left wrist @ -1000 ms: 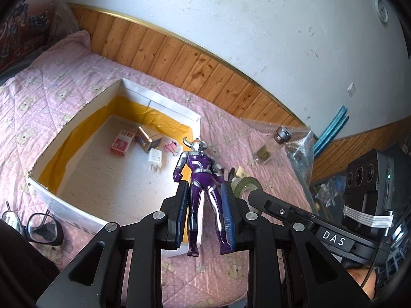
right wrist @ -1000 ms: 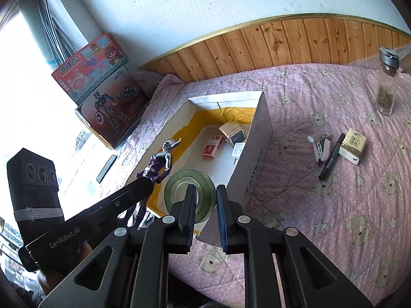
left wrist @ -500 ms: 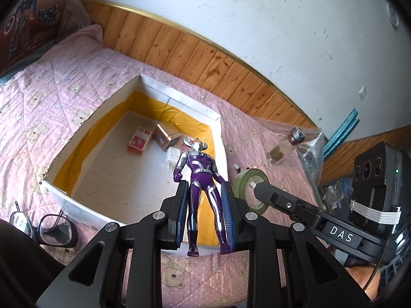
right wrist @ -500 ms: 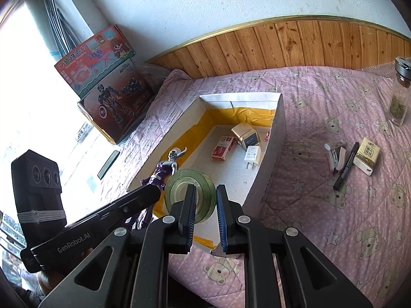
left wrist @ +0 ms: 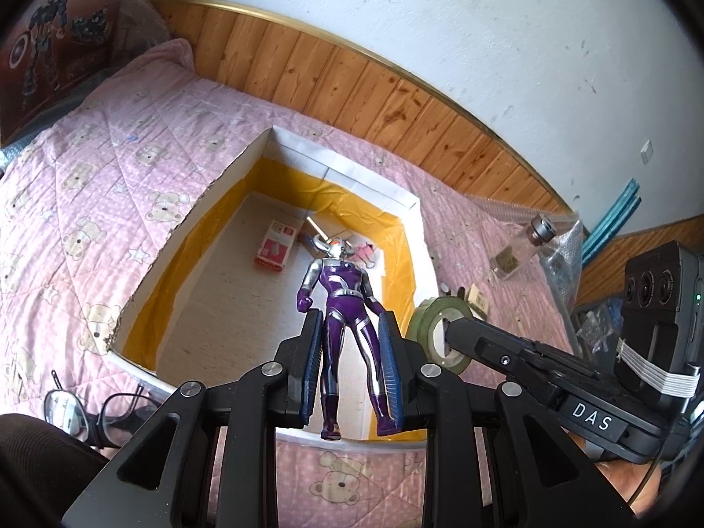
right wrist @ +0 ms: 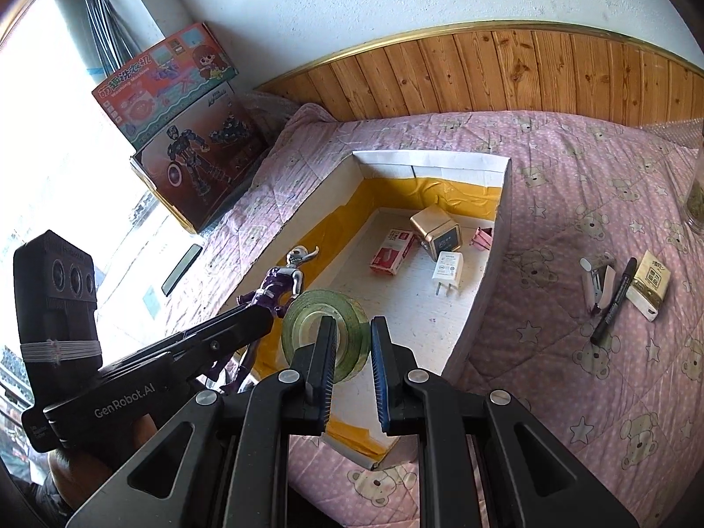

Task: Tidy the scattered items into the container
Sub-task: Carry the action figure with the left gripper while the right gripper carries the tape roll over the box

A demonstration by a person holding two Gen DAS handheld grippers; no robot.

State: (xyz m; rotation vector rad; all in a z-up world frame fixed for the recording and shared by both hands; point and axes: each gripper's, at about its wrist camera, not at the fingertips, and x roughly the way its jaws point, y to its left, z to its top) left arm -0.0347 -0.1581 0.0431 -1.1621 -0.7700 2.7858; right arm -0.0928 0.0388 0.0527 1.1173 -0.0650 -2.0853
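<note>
My left gripper [left wrist: 350, 330] is shut on the legs of a purple and silver toy figure [left wrist: 341, 303], held over the near end of the open box [left wrist: 347, 178] with yellow lining. My right gripper [right wrist: 352, 330] is shut on the rim of a green tape roll [right wrist: 308, 321], also above the box [right wrist: 501, 229]. Inside lie a red and white carton [right wrist: 393, 250], a gold cube [right wrist: 435, 231], a white charger [right wrist: 449, 270] and a pink clip [right wrist: 482, 237]. In the left wrist view the tape roll [left wrist: 429, 321] hangs just right of the figure.
On the pink bear quilt right of the box lie a stapler [right wrist: 596, 277], a black marker [right wrist: 614, 301] and a small cream pack [right wrist: 649, 284]. A glass jar [left wrist: 521, 248] stands further off. Black glasses [left wrist: 77, 409] lie near the box's left corner. Toy boxes [right wrist: 185, 132] lean at the bed's head.
Both grippers have carried their loads forward from beside the box's near wall to above its inside. The figure and the tape roll stay gripped the same way.
</note>
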